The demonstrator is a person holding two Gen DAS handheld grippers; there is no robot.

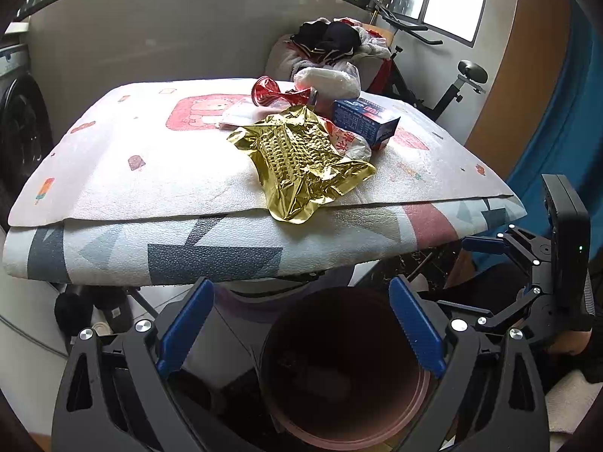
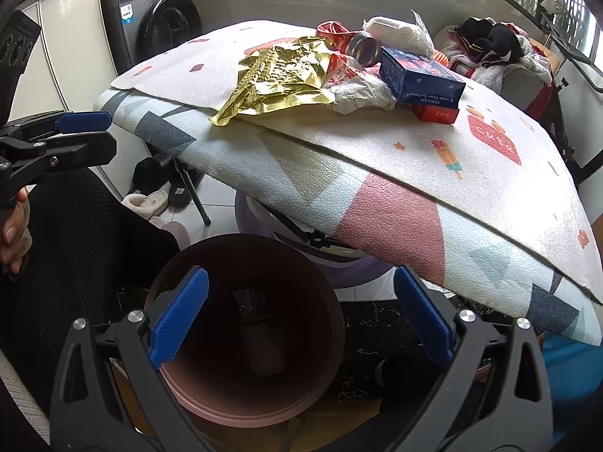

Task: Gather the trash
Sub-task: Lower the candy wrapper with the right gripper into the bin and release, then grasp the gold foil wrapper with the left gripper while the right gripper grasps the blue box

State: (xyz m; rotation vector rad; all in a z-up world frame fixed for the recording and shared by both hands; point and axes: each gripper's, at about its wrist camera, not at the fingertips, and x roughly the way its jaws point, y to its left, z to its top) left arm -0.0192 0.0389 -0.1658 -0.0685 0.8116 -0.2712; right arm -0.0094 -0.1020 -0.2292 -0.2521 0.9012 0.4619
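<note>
A pink bin (image 1: 339, 427) (image 2: 226, 418) stands on the floor under the table's front edge, with a dark piece of trash (image 2: 260, 339) lying inside. My right gripper (image 2: 301, 275) (image 1: 467, 275) hangs open over the bin with nothing between its fingers. My left gripper (image 1: 301, 290) is also open and empty above the bin's left side. On the foam mat (image 1: 132, 173) (image 2: 490, 173) lie a crumpled gold foil wrapper (image 1: 301, 158) (image 2: 275, 75), a blue box (image 1: 365, 120) (image 2: 418, 75), a red box (image 2: 433, 115), a red crushed can (image 1: 271, 92), a printed white bag (image 2: 358, 83) and a white plastic bundle (image 1: 328, 79).
The mat overhangs the bin. A washing machine (image 2: 158, 19) stands at the back left, an exercise bike (image 1: 452, 83) and a pile of clothes (image 1: 331, 41) behind the table. Slippers (image 2: 150, 196) lie on the floor. A person's dark-clad leg (image 2: 83, 233) is left of the bin.
</note>
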